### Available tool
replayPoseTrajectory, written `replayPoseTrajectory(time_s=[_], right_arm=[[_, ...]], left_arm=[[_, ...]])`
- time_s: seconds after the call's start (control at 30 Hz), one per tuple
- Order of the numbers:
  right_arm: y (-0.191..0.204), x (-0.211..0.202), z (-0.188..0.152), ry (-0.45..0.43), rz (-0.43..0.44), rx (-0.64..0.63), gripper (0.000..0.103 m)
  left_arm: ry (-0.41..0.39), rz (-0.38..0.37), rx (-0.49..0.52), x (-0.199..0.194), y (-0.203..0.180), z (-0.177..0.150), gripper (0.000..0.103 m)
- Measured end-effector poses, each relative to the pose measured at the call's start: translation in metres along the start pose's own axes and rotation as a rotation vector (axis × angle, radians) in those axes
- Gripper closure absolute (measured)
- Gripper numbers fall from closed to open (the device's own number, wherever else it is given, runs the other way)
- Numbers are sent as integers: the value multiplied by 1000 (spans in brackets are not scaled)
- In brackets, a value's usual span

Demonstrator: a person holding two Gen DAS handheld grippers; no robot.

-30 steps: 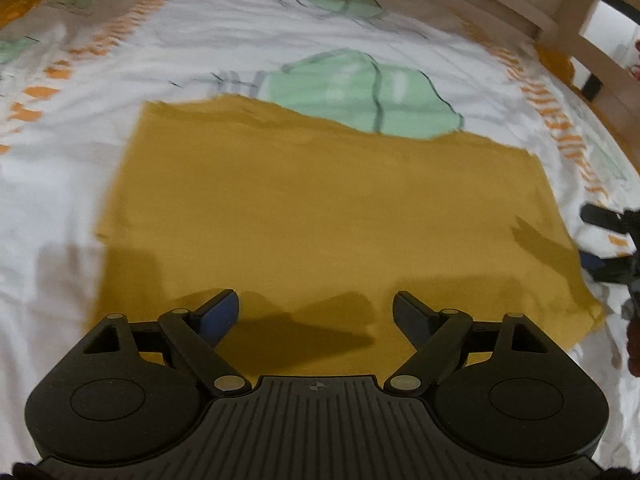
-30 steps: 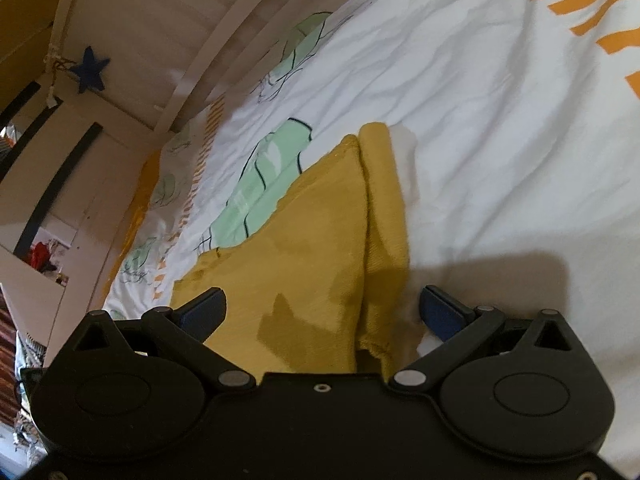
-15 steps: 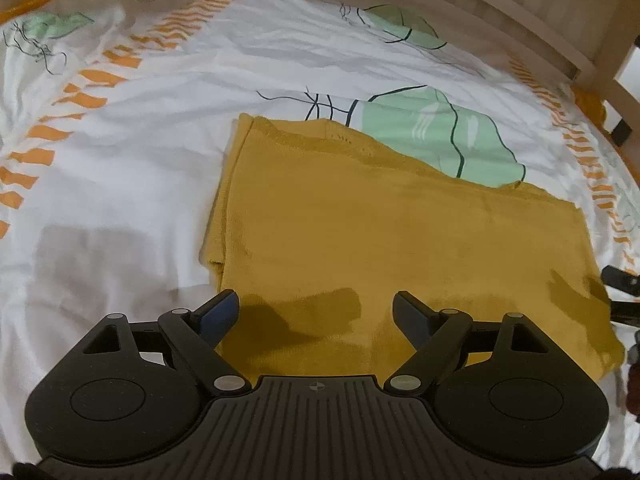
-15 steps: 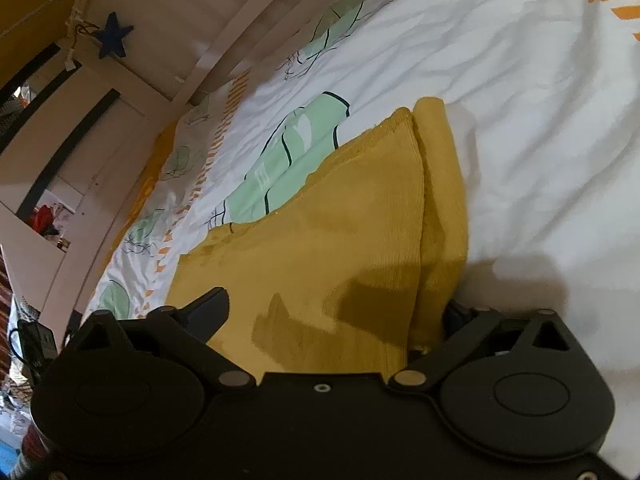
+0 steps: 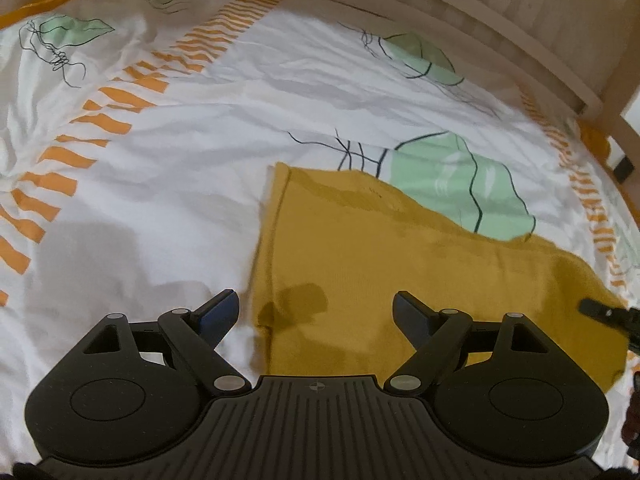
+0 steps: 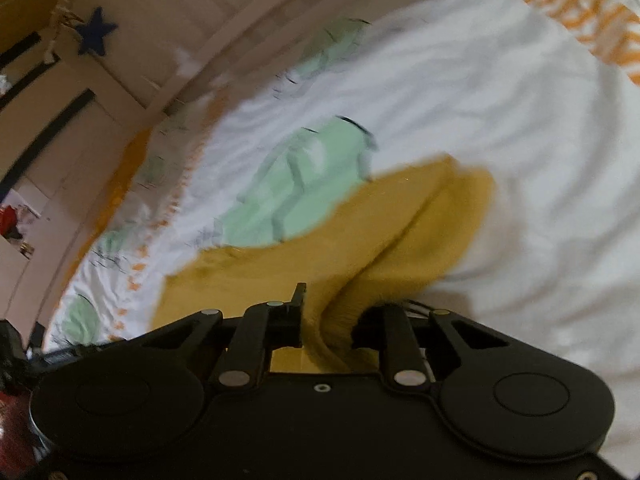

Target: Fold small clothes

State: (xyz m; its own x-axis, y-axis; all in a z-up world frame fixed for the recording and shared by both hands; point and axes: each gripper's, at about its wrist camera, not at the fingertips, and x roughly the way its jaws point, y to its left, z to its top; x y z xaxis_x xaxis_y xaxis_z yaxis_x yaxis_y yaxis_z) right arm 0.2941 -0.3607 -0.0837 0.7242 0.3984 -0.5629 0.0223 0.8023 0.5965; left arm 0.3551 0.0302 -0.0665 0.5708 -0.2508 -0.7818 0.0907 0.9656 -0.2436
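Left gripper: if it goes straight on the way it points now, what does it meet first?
Probably the yellow garment, near its left folded edge. The left gripper has open fingers with nothing between them; depth is hard to judge.

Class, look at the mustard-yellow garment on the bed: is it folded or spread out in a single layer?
Folded. The yellow garment shows doubled layers along its edge, which bunches between the right tool's closing jaws.

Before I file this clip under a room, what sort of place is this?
Probably a bedroom, perhaps a child's: a leaf-print sheet under the yellow garment, a pale wooden bed rail, and a blue star hanging nearby.
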Motion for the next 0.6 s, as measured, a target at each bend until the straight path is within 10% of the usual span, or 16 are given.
replayPoseTrajectory(time_s=[0.6], right_arm=[[170, 117, -53, 131, 32, -252, 78]], left_arm=[[-70, 16, -103, -31, 54, 19, 19]])
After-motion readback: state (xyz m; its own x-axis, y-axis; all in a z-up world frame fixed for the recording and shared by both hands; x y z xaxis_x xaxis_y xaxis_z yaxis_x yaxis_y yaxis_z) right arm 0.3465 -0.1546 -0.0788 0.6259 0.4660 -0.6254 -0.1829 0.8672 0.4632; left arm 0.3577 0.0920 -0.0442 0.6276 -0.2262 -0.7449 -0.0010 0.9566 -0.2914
